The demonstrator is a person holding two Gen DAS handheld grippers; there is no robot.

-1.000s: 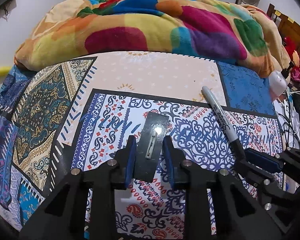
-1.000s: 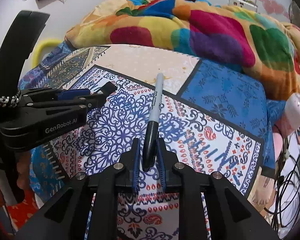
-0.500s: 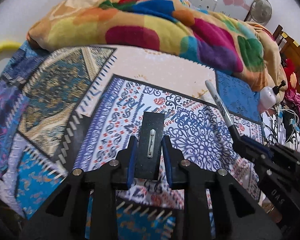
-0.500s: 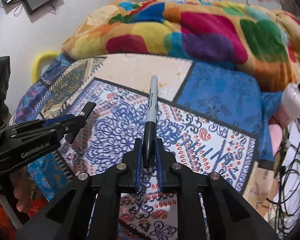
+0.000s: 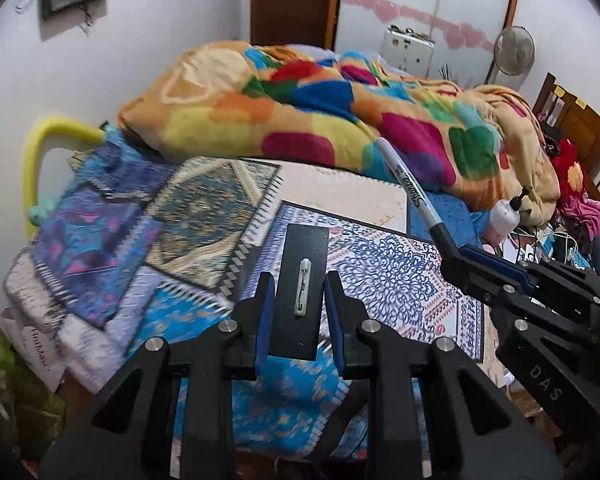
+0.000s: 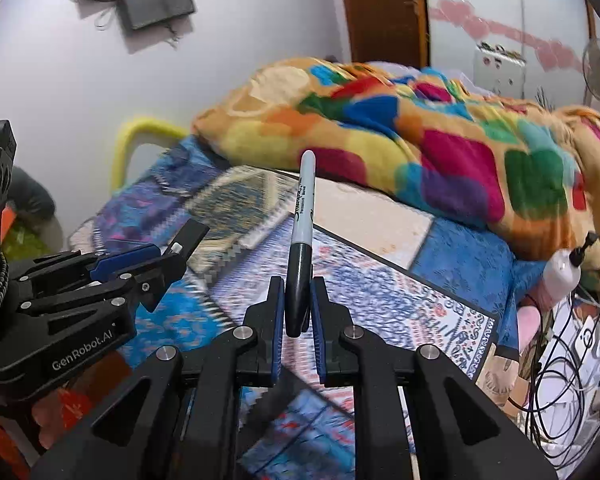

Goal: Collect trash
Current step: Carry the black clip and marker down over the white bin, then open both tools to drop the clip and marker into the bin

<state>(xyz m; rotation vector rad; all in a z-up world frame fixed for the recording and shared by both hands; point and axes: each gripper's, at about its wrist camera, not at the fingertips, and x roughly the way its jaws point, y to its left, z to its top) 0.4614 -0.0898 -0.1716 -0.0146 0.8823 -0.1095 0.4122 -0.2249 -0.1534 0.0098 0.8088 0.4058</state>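
My left gripper [image 5: 299, 297] is shut on a flat black rectangular badge [image 5: 302, 288] with a silver pin on its back, held in the air above the near edge of the bed. My right gripper [image 6: 298, 298] is shut on the black cap end of a grey Sharpie marker [image 6: 303, 216], which points forward and up. The marker also shows in the left wrist view [image 5: 410, 190], held by the right gripper [image 5: 458, 258]. The left gripper with the badge shows at the left of the right wrist view [image 6: 172, 254].
The bed has a patterned blue patchwork sheet [image 5: 204, 216] and a colourful spotted blanket [image 5: 340, 120] heaped at the back. A white pump bottle [image 6: 562, 272] and tangled cables [image 6: 572, 348] lie to the right. A yellow hoop [image 5: 40, 148] stands at the left by the wall.
Both grippers have lifted up and drawn back from the bed, carrying the badge and the marker off the sheet. More of the room shows.
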